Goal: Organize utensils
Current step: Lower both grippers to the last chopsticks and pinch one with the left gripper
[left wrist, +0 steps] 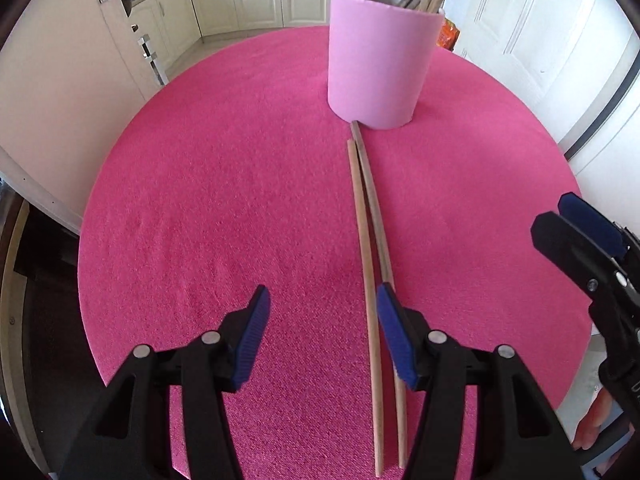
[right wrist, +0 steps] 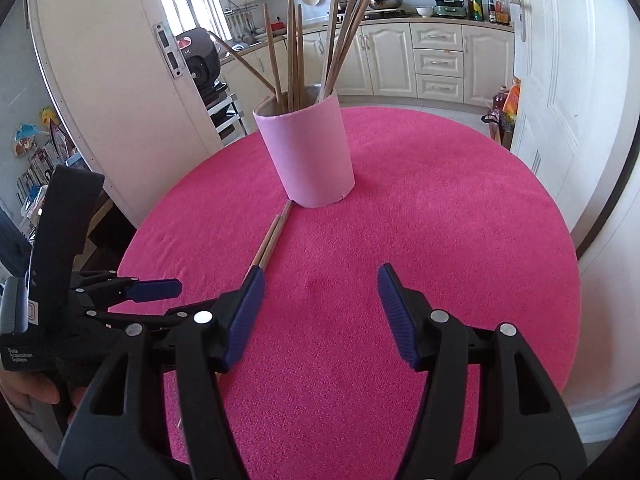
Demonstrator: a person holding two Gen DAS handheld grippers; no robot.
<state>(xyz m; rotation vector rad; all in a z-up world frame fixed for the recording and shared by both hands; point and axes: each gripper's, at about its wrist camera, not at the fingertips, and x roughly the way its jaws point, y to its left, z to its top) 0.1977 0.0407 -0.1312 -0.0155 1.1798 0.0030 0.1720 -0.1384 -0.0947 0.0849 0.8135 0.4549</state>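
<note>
Two slender wooden chopsticks [left wrist: 370,248] lie side by side on the round bench [left wrist: 220,200] with its fuzzy pink cloth, long axis running from near to far, far tips beside the base of the smooth pink cylindrical holder [left wrist: 380,60] that is bristling with upright sticks. Left tongs [left wrist: 320,332] stand released, the pair just inside the right pad. Right tongs [right wrist: 320,312] gape empty; only their view shows the kitchen counter [right wrist: 440,20] cluttered with pots.

Cream kitchen cabinets [right wrist: 436,60] stand behind the pink tablecloth [right wrist: 440,220], beside a white door [right wrist: 560,80].
</note>
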